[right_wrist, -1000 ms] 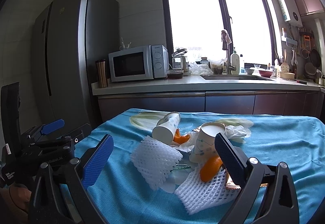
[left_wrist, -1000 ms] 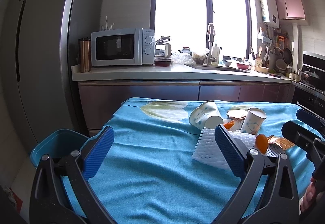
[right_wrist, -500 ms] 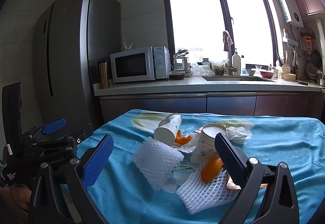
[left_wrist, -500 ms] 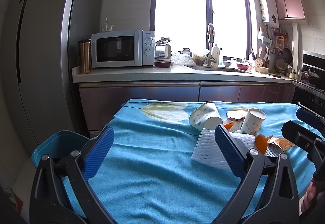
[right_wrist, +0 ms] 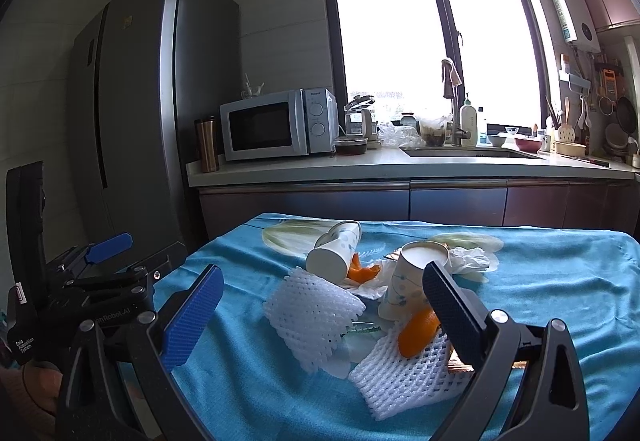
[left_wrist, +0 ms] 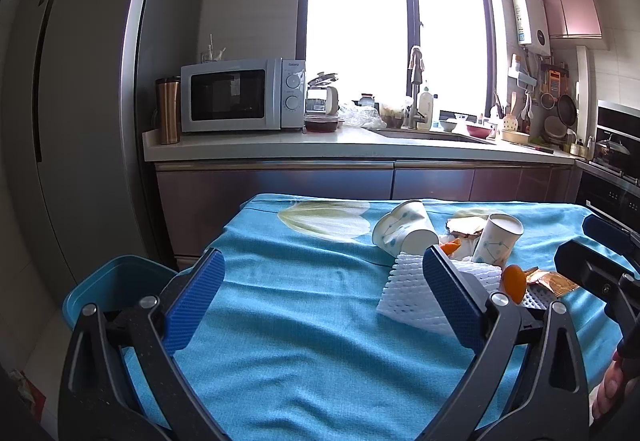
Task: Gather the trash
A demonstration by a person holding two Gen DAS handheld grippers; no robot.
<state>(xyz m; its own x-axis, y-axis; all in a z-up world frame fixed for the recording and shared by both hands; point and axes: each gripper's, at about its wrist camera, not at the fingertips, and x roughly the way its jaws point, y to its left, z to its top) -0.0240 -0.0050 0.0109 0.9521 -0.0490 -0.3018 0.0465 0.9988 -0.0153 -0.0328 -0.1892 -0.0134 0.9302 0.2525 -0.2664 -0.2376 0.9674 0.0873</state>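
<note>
Hovering: both tools low over the desk (left_wrist: 280, 305), nothing gripped
Left tool (left_wrist: 320, 301): spread wide, level, above bare blue cloth, trash off to its right
Right tool (right_wrist: 320, 317): spread wide too, aimed straight at the pile
Trash: foam net (right_wrist: 312, 313), tipped cup (right_wrist: 334, 251), upright cup (right_wrist: 408, 285), orange peel (right_wrist: 418, 333), all mid-desk
Bin (left_wrist: 116, 287): blue, beside desk's left edge

Blue bin (left_wrist: 120, 281) partly hidden by table; wrapper (left_wrist: 550, 280) partly covered.
</note>
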